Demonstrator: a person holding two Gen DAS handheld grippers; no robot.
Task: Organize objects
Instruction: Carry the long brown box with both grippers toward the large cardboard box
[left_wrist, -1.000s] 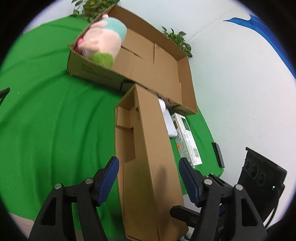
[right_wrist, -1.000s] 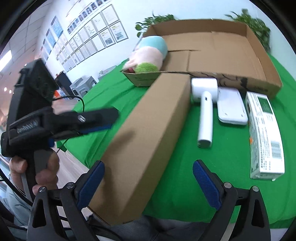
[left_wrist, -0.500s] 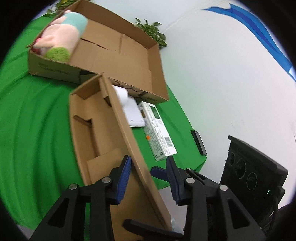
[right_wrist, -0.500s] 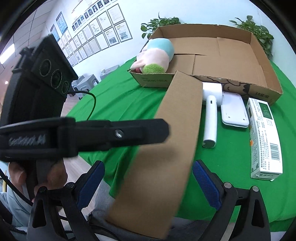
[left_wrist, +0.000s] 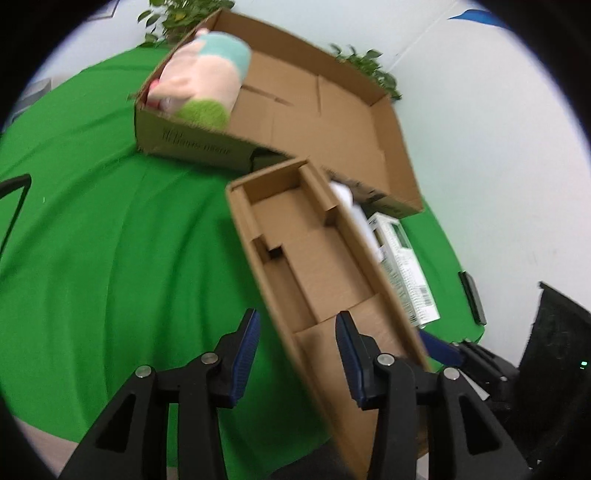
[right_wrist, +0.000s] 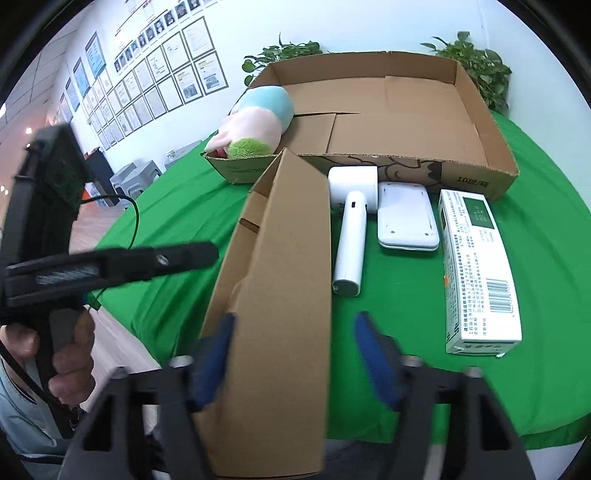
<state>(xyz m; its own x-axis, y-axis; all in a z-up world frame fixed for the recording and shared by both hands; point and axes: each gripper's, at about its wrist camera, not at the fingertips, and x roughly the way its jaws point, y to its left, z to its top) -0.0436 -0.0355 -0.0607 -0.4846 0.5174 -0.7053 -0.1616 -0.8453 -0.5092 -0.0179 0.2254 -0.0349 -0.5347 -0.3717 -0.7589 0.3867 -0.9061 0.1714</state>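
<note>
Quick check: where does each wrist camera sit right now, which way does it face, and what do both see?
Left wrist: behind the left gripper, looking down into the long box.
Right wrist: behind the right gripper, facing the long box's outer side; the person's hand shows.
Shared: long box, big tray box, plush toy, green cloth.

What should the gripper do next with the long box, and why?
Probably finish closing the right hand-held gripper on the long box: its jaws have just been closing, yet a gap shows beside its right pad, and the box sits tilted.
</note>
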